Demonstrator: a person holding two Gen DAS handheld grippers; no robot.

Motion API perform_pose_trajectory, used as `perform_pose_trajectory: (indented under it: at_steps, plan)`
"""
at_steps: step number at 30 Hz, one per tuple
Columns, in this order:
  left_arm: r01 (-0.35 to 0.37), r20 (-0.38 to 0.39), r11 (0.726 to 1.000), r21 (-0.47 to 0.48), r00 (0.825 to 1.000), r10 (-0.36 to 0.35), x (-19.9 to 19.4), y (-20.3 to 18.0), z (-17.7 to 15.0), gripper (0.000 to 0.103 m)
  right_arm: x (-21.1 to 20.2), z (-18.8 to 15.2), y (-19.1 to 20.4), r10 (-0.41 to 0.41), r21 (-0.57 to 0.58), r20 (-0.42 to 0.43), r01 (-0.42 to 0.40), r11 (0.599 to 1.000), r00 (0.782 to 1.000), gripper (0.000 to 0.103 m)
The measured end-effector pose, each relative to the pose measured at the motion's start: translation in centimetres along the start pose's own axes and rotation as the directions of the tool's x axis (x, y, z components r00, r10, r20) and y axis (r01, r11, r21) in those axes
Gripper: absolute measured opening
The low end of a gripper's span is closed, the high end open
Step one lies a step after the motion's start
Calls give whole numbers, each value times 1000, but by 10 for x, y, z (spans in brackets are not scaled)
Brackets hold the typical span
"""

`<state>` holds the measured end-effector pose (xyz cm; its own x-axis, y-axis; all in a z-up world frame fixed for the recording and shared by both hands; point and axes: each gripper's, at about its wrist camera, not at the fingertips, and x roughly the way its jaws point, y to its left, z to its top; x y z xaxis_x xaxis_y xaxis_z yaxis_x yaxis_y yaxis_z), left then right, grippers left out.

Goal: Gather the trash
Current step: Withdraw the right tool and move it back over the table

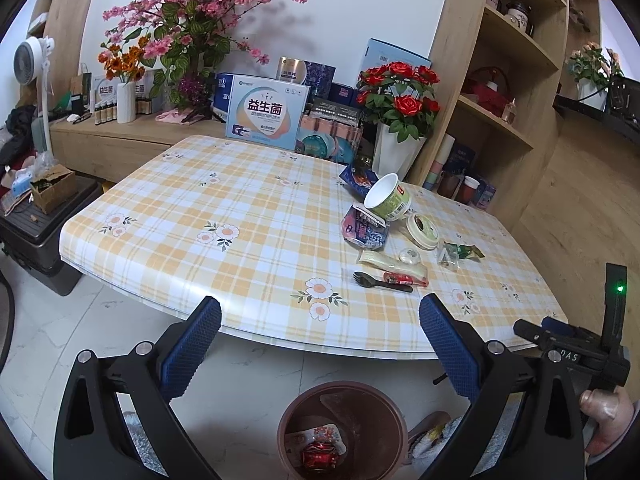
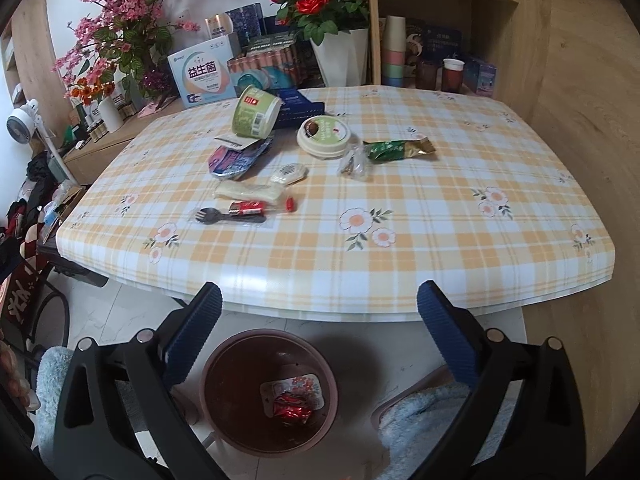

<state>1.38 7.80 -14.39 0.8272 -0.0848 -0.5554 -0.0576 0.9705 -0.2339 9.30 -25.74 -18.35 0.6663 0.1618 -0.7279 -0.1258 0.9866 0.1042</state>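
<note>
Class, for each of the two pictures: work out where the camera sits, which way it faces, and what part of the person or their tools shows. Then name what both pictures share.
Left wrist view: sits on the left gripper, tilted down over the table edge towards the green cup; its open blue fingers, the right gripper and a hand show.
Right wrist view: sits on the right gripper, facing the same way; only its open fingers show.
Shared: the table, the litter and the brown bin below.
</note>
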Motion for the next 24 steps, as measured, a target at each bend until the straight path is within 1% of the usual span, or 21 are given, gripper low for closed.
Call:
perform_pose_trajectory:
  at_steps: [7,13,19,24]
  plan:
    - [-5,-14,1000,29,1000,5,14,-7,8,97,1,11,-15,-31,7,17,31,1000,999,97]
    - [8,-16,998,67,1000,-7,27,-19,18,97,6,22,-28,-49,23,17,48,999,999,97]
    - [32,-41,995,92,999,-29,46,-31,29,97,13,32,-38,-68,18,20,68,998,997,97]
    - [42,-58,991,126,998,-35,65,-43,39,97,24,42,-49,-72,17,5,72,997,997,97]
